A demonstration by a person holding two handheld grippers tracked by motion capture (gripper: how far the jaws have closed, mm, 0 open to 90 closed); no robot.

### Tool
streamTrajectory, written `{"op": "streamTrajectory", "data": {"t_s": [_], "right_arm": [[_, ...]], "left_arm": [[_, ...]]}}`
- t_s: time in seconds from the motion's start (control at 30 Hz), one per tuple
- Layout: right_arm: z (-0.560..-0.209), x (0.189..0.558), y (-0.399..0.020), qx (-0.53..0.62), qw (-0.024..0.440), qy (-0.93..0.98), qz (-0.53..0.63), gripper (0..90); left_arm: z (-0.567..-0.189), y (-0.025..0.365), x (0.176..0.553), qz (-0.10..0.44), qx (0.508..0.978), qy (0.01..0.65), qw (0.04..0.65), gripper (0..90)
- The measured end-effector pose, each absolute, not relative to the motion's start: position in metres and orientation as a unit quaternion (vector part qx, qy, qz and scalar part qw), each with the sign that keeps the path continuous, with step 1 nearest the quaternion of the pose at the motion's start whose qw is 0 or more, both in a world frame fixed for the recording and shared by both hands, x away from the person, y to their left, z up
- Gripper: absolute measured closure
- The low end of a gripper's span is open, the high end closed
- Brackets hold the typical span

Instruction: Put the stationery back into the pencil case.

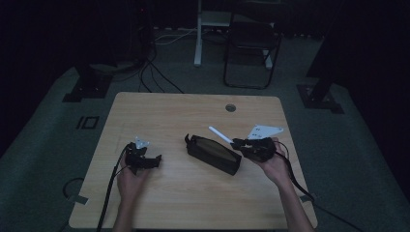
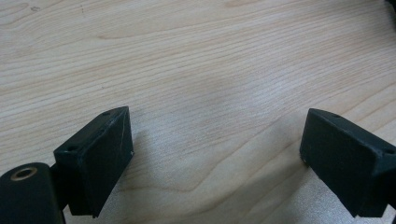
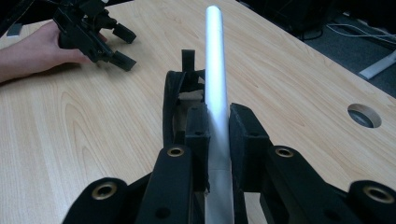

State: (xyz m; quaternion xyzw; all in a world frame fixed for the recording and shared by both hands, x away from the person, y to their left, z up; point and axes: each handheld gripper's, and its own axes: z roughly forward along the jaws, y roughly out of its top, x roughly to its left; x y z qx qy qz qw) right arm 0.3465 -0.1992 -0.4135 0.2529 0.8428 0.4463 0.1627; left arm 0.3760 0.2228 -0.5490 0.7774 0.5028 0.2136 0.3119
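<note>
1. High view: the wooden worktop (image 1: 159,203) carries a black pouch (image 1: 213,153) near its middle, lying at a slant, its long top open. The left gripper (image 1: 155,160) sits in the person's left hand (image 1: 129,180) toward the worktop's left edge, low over the wood, well apart from the pouch; its fingers stand wide with nothing between them. The right gripper (image 1: 236,143) is in the right hand (image 1: 274,166) toward the right edge, just beside the pouch's right end. It holds a white pen-like stick (image 1: 220,134), which angles up and away toward the far edge, above the pouch's right end.

2. Left gripper view: both black fingers (image 2: 95,163) are spread far apart over bare wood grain; nothing lies between them.

3. Right gripper view: the fingers (image 3: 198,133) are clamped on the silver-white stick (image 3: 215,74), which runs straight ahead out of the grip. The open pouch (image 3: 172,102) lies right beyond the fingertips, below the stick. The left gripper (image 3: 122,46) and left hand (image 3: 32,53) rest farther off, near the worktop's left edge.
</note>
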Motion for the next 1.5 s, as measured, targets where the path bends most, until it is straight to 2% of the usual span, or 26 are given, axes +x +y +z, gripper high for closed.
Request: {"op": "streamTrajectory", "data": {"t_s": [1.5], "right_arm": [[-0.431,0.366,-0.185,0.271,0.143,0.840,0.449,78.9]], "left_arm": [[-0.549,0.223,0.376,0.214,0.777,0.503,0.312,9.8]]}}
